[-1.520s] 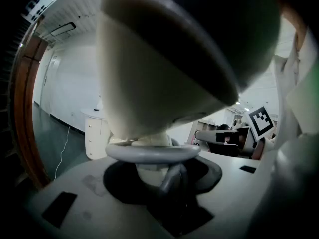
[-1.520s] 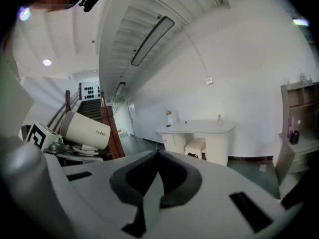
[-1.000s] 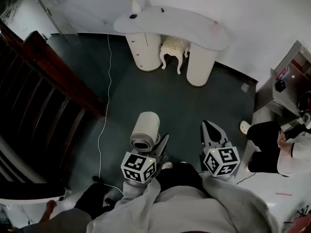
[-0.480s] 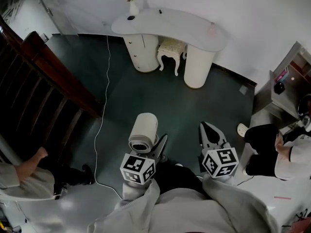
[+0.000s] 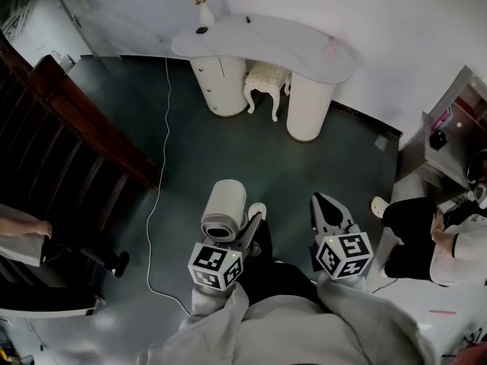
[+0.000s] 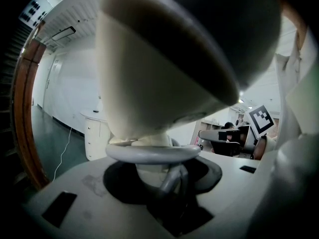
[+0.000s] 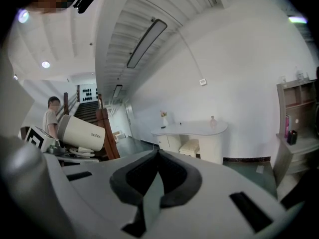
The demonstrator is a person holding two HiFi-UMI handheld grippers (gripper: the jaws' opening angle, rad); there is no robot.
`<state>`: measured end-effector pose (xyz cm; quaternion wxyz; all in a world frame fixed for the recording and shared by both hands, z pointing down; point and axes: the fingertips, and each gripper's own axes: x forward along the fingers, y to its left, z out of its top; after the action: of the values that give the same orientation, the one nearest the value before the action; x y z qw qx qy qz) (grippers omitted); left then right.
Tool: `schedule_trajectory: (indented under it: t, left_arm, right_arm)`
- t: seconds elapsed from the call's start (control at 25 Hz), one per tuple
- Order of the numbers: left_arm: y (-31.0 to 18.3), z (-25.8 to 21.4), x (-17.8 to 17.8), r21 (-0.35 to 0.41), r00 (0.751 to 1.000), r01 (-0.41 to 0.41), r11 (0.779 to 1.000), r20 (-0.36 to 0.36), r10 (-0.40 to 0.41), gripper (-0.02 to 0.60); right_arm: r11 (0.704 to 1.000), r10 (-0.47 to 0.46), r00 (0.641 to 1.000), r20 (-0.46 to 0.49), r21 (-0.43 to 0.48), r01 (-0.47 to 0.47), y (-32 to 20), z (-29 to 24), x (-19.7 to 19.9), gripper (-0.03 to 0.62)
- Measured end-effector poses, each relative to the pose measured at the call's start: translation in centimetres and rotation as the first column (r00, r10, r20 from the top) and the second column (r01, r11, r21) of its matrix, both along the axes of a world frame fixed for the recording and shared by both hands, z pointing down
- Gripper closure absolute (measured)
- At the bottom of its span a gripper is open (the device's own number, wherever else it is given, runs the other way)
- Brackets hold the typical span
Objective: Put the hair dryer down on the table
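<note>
A cream hair dryer (image 5: 226, 207) is held above the dark floor, its barrel pointing up and away from me. My left gripper (image 5: 245, 233) is shut on its handle just under the barrel. In the left gripper view the hair dryer (image 6: 164, 59) fills the upper frame, with its grey hanging loop (image 6: 152, 152) resting over the jaws. My right gripper (image 5: 323, 202) is shut and holds nothing; in its own view the right gripper (image 7: 158, 156) points toward the white curved table (image 7: 192, 129). That table (image 5: 266, 38) stands far ahead against the wall.
A white stool (image 5: 268, 77) is tucked under the table, and a vase (image 5: 205, 10) stands on its left end. A dark wooden stair railing (image 5: 84, 120) runs along the left. A white cable (image 5: 156, 196) trails across the floor. A seated person (image 5: 426, 230) and a shelf (image 5: 456, 124) are at the right.
Both grippers keep their places and the hair dryer stays gripped. The person at the lower left has moved off toward the left edge.
</note>
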<state>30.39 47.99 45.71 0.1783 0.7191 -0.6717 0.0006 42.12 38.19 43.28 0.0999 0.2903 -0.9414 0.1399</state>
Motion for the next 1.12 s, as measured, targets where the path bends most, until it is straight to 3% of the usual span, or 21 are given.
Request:
schedule_trajectory:
  t: [0.32,1.12]
  left_arm:
    - [-5.8,0.0,-4.2,0.002,1.0,0.002,1.0,-0.006,-0.002,0.393]
    - [-22.4,-2.0,-20.6,0.013,0.999,-0.028,1.0,0.014,0.028,0.393]
  right_arm:
    - [1.0,-0.01,1.0,-0.006,-0.003,0.01,-5.5,0.1,-4.1,0.545]
    - [1.0,0.0,1.0,0.005,0.0,0.0,-21.5,-1.7,-20.4,0.545]
